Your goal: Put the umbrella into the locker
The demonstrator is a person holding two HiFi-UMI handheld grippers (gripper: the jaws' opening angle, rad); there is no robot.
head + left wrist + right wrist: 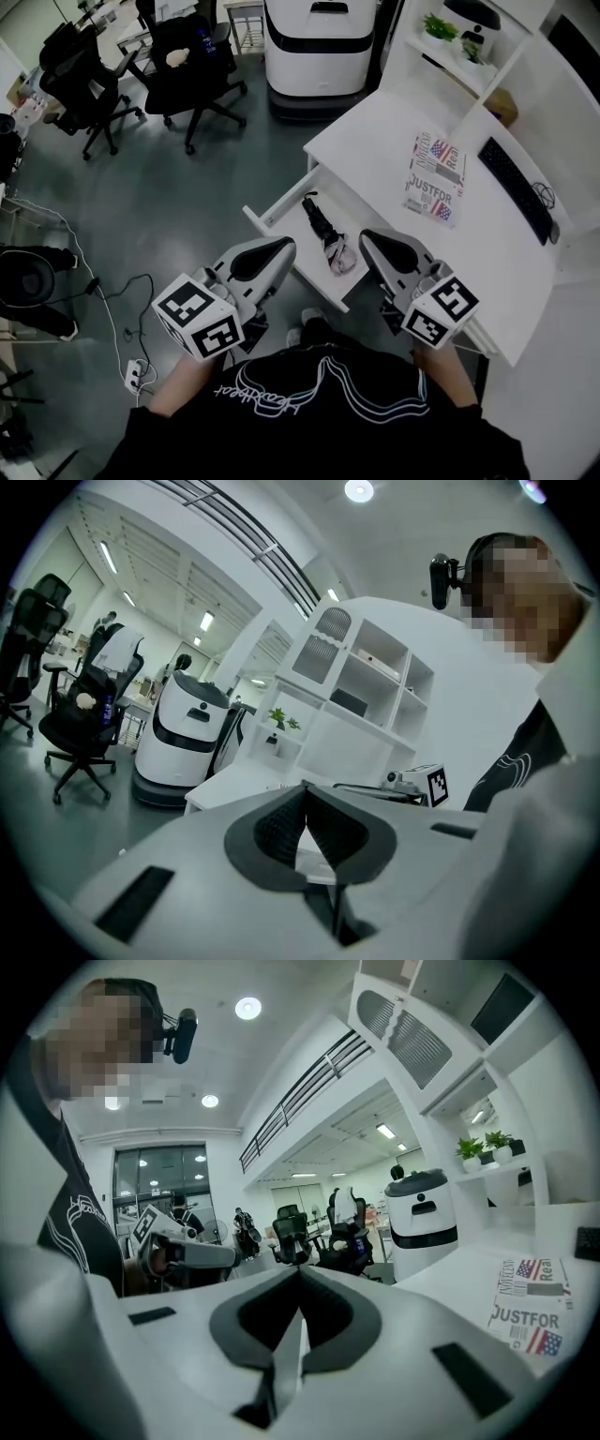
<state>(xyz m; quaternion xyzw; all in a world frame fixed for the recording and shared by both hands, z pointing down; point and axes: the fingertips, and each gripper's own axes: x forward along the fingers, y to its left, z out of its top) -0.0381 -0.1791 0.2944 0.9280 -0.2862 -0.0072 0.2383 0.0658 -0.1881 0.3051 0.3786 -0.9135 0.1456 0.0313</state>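
A folded black umbrella [323, 231] with a pale strap end lies inside the pulled-out white drawer [269, 212] of the desk, seen in the head view. My left gripper [283, 247] hovers just left of the drawer's near end, its jaws shut with nothing between them [305, 795]. Just right of the umbrella's near end is my right gripper [371, 238], also shut and empty [300, 1275]. Neither gripper touches the umbrella. The two gripper views look level across the room and do not show the umbrella.
A magazine [434, 178] and a black keyboard [514, 187] lie on the white desk [375, 141]. A white shelf unit with a plant [439, 28] stands behind it. On the floor are a white robot [319, 42], black office chairs [192, 66] and a power strip [136, 375].
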